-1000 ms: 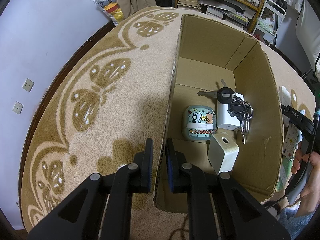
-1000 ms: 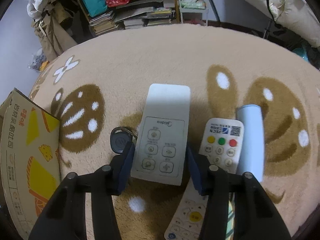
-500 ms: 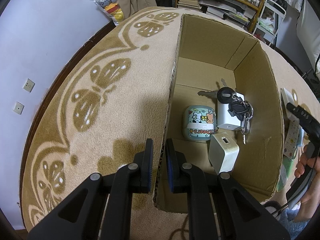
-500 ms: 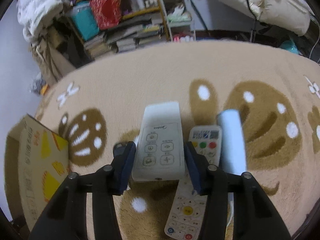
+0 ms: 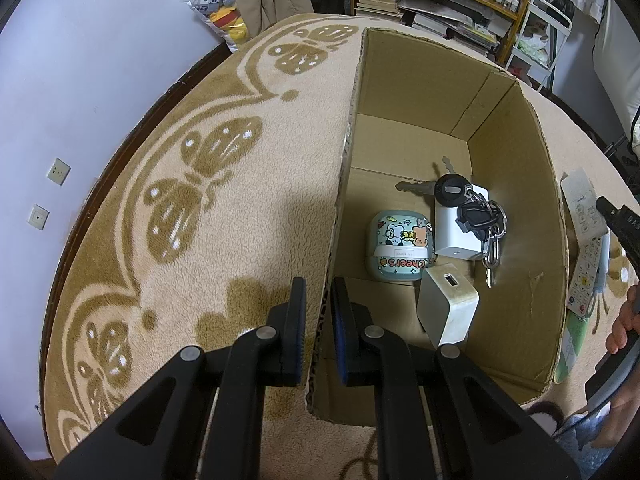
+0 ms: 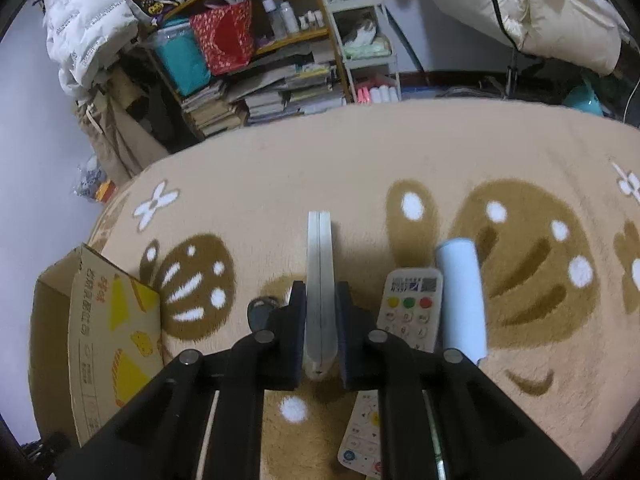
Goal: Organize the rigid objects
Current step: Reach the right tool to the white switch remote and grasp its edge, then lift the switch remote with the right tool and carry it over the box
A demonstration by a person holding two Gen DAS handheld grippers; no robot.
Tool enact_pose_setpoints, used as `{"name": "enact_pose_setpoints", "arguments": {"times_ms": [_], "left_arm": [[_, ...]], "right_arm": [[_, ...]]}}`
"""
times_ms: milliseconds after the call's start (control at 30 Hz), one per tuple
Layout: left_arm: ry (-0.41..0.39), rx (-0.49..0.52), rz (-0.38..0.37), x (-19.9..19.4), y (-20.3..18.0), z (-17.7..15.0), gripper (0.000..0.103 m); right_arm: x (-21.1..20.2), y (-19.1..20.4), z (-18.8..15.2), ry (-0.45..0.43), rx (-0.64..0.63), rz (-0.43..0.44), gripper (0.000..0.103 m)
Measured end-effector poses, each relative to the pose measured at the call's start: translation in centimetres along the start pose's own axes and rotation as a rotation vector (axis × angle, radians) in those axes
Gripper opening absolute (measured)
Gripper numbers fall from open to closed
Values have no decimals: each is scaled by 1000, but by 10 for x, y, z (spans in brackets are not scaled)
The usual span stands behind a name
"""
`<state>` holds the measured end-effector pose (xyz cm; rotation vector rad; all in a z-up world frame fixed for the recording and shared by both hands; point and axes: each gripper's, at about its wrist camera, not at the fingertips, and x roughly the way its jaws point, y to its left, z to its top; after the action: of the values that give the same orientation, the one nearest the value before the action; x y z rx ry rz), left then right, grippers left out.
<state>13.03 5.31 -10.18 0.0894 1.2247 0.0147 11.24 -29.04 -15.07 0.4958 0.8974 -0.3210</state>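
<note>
My left gripper (image 5: 318,284) is shut on the left wall of the open cardboard box (image 5: 348,132). Inside lie a cartoon earbud case (image 5: 400,248), a bunch of keys (image 5: 472,208) on a white charger (image 5: 456,236), and a second white charger cube (image 5: 448,312). My right gripper (image 6: 320,292) has its jaws closing on a white remote (image 6: 320,264), which stands on edge between the pads, lifted off the rug. In the left wrist view this remote (image 5: 584,208) shows beyond the box's right wall.
On the butterfly rug lie a remote with coloured buttons (image 6: 410,304), a pale blue cylinder (image 6: 460,296), a black fob (image 6: 260,312) and another remote (image 6: 360,436). The box (image 6: 112,328) stands to the left. Shelves (image 6: 260,80) of books stand behind. A hand (image 5: 624,328) shows at the right.
The white remote, earlier flat between wide jaws, now stands on edge with the right jaws squeezed onto it, and the view has tipped upward. The left gripper and box are unchanged.
</note>
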Motion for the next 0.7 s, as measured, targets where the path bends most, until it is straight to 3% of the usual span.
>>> {"name": "enact_pose_setpoints", "arguments": {"times_ms": [167,433,700], "left_arm": [[1,-3,-3,0,0,0,12],[1,-3,-2,0,0,0,12],[0,-1,0,0,0,0,12]], "right_arm": [[-1,1,0,-7,4,1,16],[-36,18,6,-125,-29,29,15],[-71,53,3,-185,-101,136,15]]}}
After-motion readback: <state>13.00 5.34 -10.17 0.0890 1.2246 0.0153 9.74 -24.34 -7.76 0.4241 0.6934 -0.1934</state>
